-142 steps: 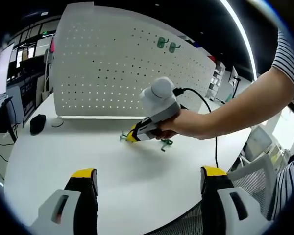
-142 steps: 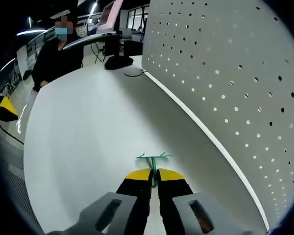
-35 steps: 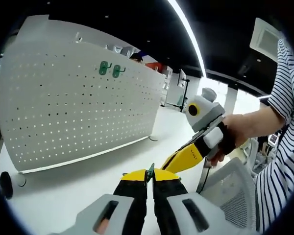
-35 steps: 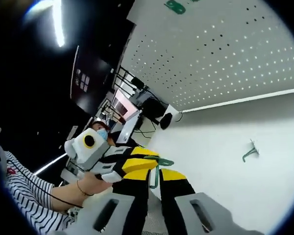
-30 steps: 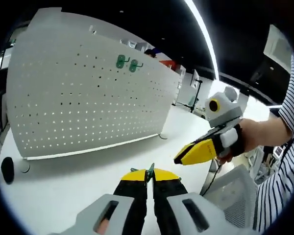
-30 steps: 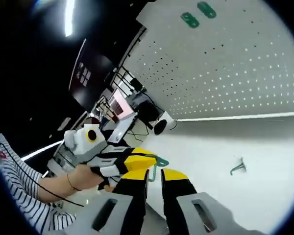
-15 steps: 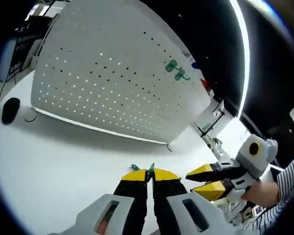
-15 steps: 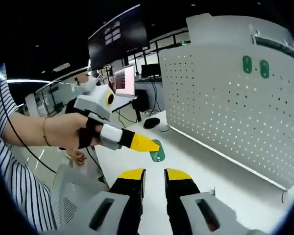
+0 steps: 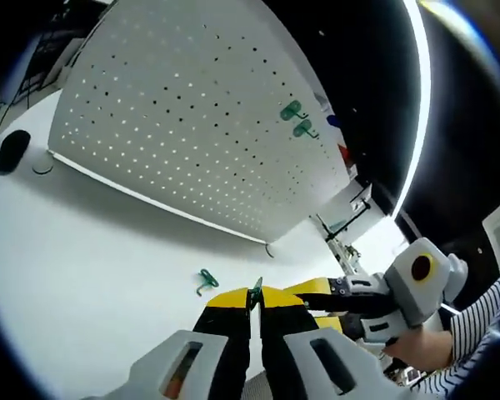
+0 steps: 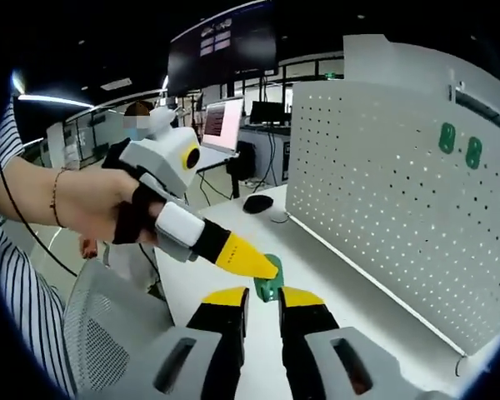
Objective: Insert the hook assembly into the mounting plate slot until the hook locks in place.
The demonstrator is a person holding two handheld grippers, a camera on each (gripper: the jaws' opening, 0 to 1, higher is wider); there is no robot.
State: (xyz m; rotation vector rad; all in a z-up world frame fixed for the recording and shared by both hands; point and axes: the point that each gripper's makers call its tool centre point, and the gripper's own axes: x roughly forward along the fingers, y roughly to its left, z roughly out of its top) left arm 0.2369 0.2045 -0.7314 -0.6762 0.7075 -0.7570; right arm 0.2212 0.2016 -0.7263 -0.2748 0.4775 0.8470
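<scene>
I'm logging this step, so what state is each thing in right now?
Left tool: shut on a green hook piece.
Right tool: open, holding nothing.
Loose green hook: lying on the white table.
Two green hooks: mounted on the pegboard.

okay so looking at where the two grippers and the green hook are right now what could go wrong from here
The left gripper pinches the green hook by a thin edge at its very jaw tips, so it might twist or slip loose when pressed into the pegboard.

The right gripper sits close beside it with jaws apart, so the two could bump.

A spare green hook lies on the white table below and could get knocked.
</scene>
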